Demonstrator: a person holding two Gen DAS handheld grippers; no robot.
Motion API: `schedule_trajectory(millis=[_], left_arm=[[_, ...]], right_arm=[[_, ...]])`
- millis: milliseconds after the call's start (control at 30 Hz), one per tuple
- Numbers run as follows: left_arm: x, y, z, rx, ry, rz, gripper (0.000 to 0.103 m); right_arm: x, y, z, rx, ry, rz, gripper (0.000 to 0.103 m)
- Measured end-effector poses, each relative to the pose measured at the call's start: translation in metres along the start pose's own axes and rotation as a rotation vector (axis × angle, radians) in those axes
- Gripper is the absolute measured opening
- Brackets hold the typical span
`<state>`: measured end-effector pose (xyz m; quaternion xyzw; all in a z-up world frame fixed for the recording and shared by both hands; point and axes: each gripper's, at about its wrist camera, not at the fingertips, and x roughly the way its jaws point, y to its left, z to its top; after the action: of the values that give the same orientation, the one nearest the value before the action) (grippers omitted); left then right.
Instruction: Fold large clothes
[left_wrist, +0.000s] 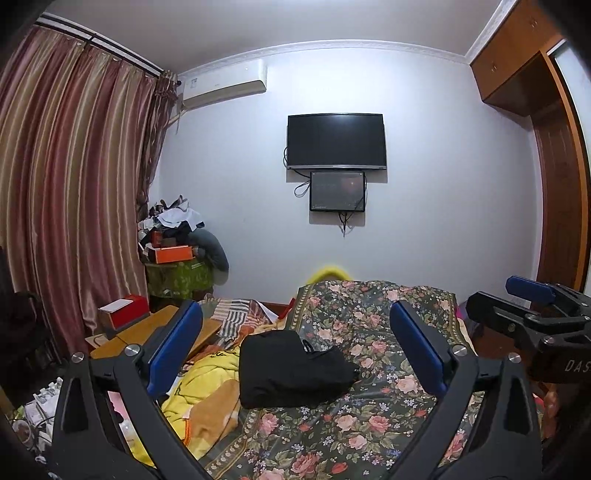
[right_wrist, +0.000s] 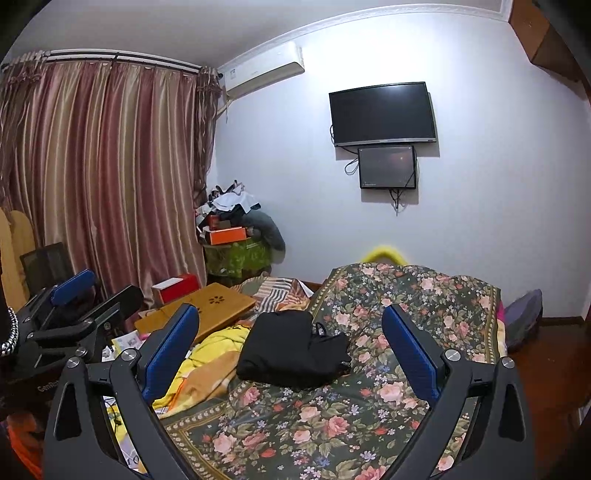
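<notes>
Here your left tongs (left_wrist: 295, 345) are spread wide with nothing between the blue pads, held above the bed. Your right tongs (right_wrist: 290, 345) are likewise spread wide and hold nothing. The black garment (left_wrist: 291, 369) lies folded in a compact bundle on the floral bedspread (left_wrist: 369, 424), near its left edge, clear of both tongs. Just beside it to the left sits a crumpled yellow blanket (left_wrist: 207, 398). Beyond that a wooden lap desk (right_wrist: 199, 308) rests near the striped curtain (right_wrist: 103, 166). A television (right_wrist: 382, 112) hangs on the far wall.
</notes>
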<state>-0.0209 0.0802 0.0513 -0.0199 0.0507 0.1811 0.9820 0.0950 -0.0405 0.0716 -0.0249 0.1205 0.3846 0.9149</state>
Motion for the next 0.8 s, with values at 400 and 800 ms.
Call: schedule_trajectory(millis=[400,800], left_arm=[[0.0059,-0.0027,-0.0043,-0.005,0.018,-0.009,0.102],[0.0073,0.0021,-0.0030,-0.024,0.031,-0.028,0.102]], right_arm=[[-0.0020,-0.0022,0.0006,0.001,0.009,-0.006,0.099],[-0.0027,-0.0034,0.0006,0.001,0.009,-0.011,0.099]])
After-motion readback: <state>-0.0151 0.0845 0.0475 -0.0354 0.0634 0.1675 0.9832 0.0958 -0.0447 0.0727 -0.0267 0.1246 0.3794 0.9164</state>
